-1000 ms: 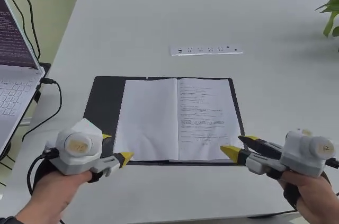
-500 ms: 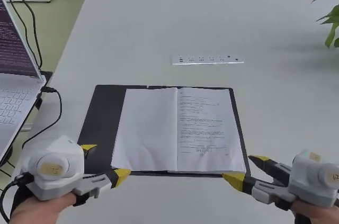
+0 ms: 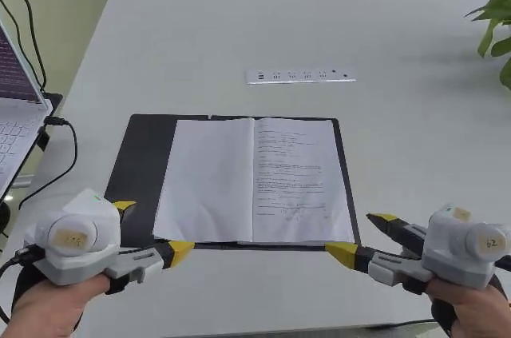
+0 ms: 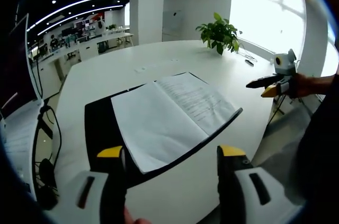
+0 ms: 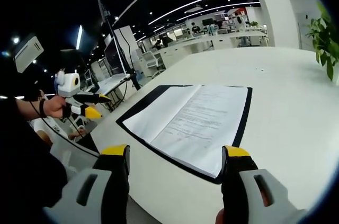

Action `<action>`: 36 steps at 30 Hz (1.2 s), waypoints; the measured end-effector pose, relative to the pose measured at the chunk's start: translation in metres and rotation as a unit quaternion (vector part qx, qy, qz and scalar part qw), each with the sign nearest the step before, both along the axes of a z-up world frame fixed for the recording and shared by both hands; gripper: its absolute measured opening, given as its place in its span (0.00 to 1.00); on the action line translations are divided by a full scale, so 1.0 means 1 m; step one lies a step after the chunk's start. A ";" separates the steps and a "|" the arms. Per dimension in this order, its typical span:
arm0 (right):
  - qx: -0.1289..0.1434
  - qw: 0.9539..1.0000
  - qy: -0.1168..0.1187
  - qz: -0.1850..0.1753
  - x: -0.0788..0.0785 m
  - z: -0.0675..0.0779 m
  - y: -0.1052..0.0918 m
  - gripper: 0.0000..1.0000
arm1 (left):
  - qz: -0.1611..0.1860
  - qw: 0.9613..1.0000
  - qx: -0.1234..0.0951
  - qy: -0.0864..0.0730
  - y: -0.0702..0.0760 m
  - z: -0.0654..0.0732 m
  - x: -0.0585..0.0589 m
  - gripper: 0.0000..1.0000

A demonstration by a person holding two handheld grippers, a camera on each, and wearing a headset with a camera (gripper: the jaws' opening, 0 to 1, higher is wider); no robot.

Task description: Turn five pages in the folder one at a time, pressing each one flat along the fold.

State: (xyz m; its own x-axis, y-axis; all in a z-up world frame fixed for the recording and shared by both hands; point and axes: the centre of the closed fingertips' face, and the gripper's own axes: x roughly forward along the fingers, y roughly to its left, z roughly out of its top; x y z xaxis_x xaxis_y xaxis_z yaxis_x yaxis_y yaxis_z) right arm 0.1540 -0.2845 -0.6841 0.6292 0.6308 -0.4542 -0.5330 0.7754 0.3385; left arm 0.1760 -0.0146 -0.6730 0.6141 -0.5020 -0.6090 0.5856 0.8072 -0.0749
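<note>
A broad white matte table (image 3: 239, 18) stands in a large open-plan office. The gripper views take in a dark ceiling with strip lights and spotlights, a white column, bright windows and rows of desks far off, and the head view catches a pale glossy floor past the table's far edge. The black folder (image 3: 140, 170) lies open and flat near the table's front edge. Its blank white left page (image 3: 204, 178) and printed white right page (image 3: 291, 174) meet at the fold, and the print is too small to read. Beyond the folder, well apart from it, a white power strip (image 3: 301, 76) lies across the table, its markings illegible. A silver laptop (image 3: 16, 106) sits at the left edge with lines of text on a purple screen, unreadable, and a black cable (image 3: 74, 150) loops beside it. Leaves of a green potted plant (image 3: 491, 10) reach in at the far right. The left gripper (image 3: 152, 228), grey with yellow tips, is held at the folder's front left corner, its jaws spread wide and holding nothing. The right gripper (image 3: 361, 235), of the same make, hangs just off the front right corner, jaws likewise wide apart and empty. Small dark digits sit on each gripper's round cap, too blurred to be sure of.
</note>
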 end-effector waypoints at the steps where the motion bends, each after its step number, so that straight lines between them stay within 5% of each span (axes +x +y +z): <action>1: 0.001 1.000 -0.001 -0.003 0.000 0.001 -0.001 0.70 | -0.003 1.000 0.001 0.000 -0.002 0.000 0.000 0.70; 23: 0.015 0.999 0.005 -0.038 -0.007 0.003 -0.021 0.70 | -0.077 0.997 -0.004 -0.002 -0.077 0.002 0.015 0.70; 36: 0.013 0.999 0.009 -0.049 -0.007 -0.003 -0.031 0.70 | -0.138 0.990 -0.001 0.002 -0.136 -0.006 0.023 0.69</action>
State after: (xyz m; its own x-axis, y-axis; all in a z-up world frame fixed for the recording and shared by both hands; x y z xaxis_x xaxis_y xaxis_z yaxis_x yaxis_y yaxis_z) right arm 0.1469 -0.3156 -0.6870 0.6806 0.5785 -0.4497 -0.4490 0.8143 0.3680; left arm 0.1988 -0.1506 -0.6789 0.4509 -0.6513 -0.6103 0.7834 0.6165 -0.0791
